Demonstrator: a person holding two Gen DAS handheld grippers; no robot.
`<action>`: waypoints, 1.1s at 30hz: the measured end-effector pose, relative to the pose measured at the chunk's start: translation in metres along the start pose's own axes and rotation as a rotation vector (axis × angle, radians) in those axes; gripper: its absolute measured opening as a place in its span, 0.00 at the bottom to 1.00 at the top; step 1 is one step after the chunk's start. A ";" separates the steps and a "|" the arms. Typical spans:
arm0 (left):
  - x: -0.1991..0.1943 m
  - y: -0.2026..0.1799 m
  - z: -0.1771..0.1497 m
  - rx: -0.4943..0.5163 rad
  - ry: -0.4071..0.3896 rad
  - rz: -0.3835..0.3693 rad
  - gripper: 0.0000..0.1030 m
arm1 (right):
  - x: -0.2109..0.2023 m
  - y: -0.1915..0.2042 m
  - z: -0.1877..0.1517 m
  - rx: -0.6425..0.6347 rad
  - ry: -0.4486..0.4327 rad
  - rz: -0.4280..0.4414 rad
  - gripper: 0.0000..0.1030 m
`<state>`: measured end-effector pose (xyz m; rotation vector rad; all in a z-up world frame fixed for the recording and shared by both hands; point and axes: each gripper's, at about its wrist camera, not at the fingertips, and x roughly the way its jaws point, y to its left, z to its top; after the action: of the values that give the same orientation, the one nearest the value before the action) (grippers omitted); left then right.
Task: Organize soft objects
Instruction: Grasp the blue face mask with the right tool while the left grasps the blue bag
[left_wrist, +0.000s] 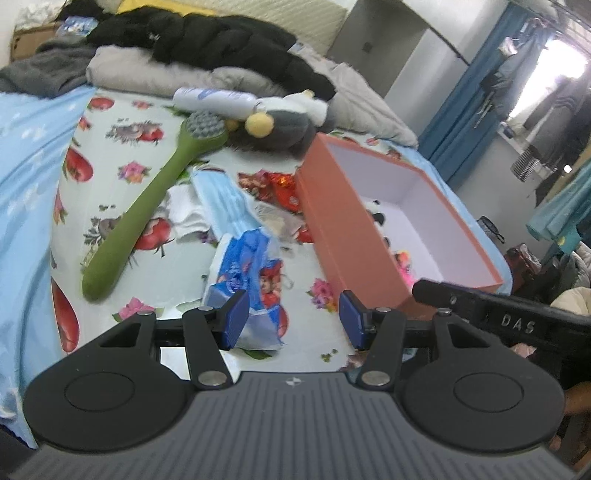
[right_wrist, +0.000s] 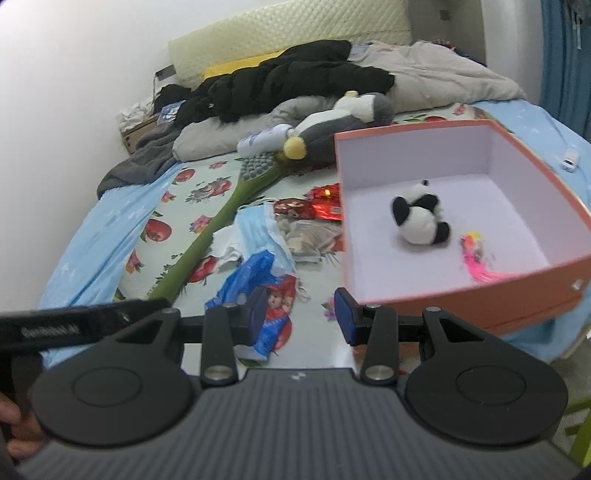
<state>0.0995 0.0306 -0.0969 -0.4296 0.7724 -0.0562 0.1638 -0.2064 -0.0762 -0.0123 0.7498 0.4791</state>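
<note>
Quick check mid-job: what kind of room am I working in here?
Most likely a lived-in bedroom: a bed with a floral sheet, a padded headboard against the wall, and a black jacket heaped on rumpled bedding.

The right gripper (left_wrist: 517, 317) carries raised letters reading "DAS". Print on the left gripper (right_wrist: 51, 330) is too blurred to read.

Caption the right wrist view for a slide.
Open right gripper hovers over bed clutter; panda lies in the orange box.
</note>
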 end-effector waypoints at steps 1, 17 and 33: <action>0.005 0.004 0.001 -0.006 0.004 0.002 0.58 | 0.006 0.004 0.003 -0.011 0.000 0.002 0.42; 0.089 0.051 0.008 -0.080 0.094 0.001 0.58 | 0.124 0.030 0.045 -0.025 0.104 0.035 0.40; 0.123 0.065 0.011 -0.074 0.139 0.031 0.44 | 0.221 0.020 0.046 0.040 0.239 -0.007 0.27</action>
<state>0.1885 0.0683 -0.1975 -0.4875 0.9201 -0.0293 0.3240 -0.0891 -0.1844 -0.0352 0.9932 0.4605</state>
